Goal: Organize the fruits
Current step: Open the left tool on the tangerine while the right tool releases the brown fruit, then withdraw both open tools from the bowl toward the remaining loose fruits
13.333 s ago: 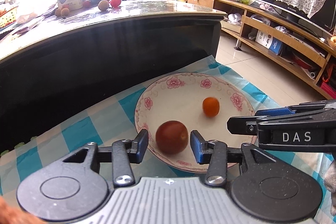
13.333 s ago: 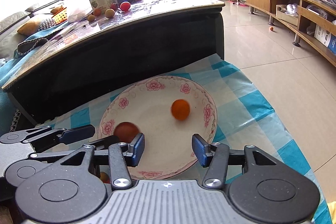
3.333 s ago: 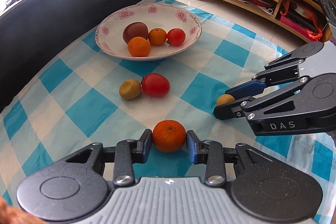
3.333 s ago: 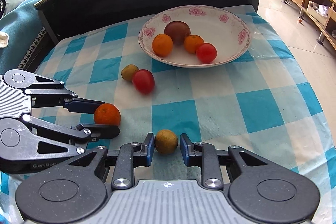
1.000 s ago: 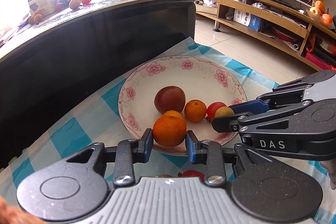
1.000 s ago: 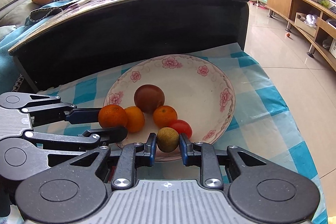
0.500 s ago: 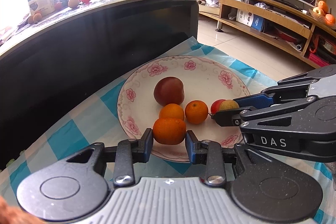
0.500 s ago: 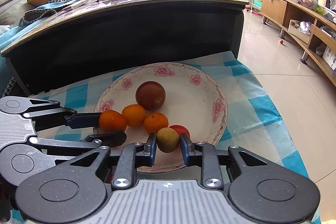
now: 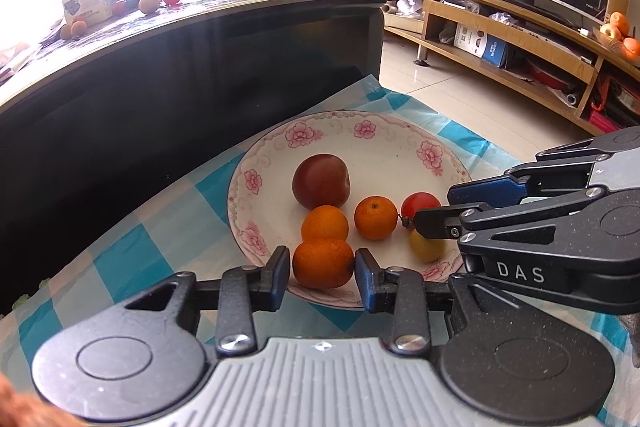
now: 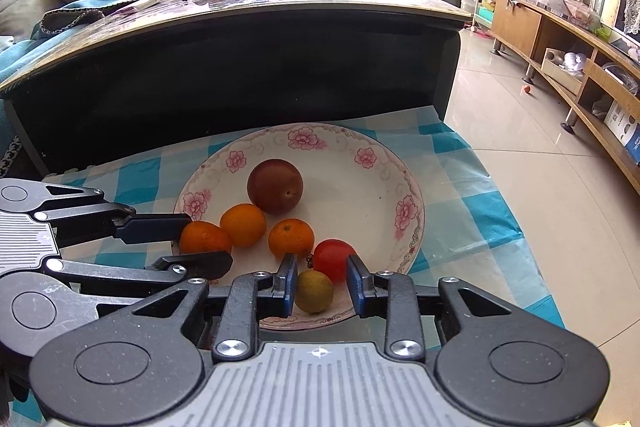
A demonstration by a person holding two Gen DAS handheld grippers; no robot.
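1. Both carried fruits now lie in the floral plate (image 10: 404, 183), set down since half a second ago; the pads have let go.
2. We log the left gripper (image 9: 322, 269) spread, its pads flanking an orange (image 9: 323, 263) at the near rim with slight gaps.
3. We log the right gripper (image 10: 322, 285) spread around a yellow-green fruit (image 10: 315, 291).
4. Plate contents besides: dark red plum (image 10: 274, 185), two more oranges (image 10: 243, 225), red tomato (image 10: 332, 259).
5. Plate rests on a blue checked cloth (image 10: 460, 187).
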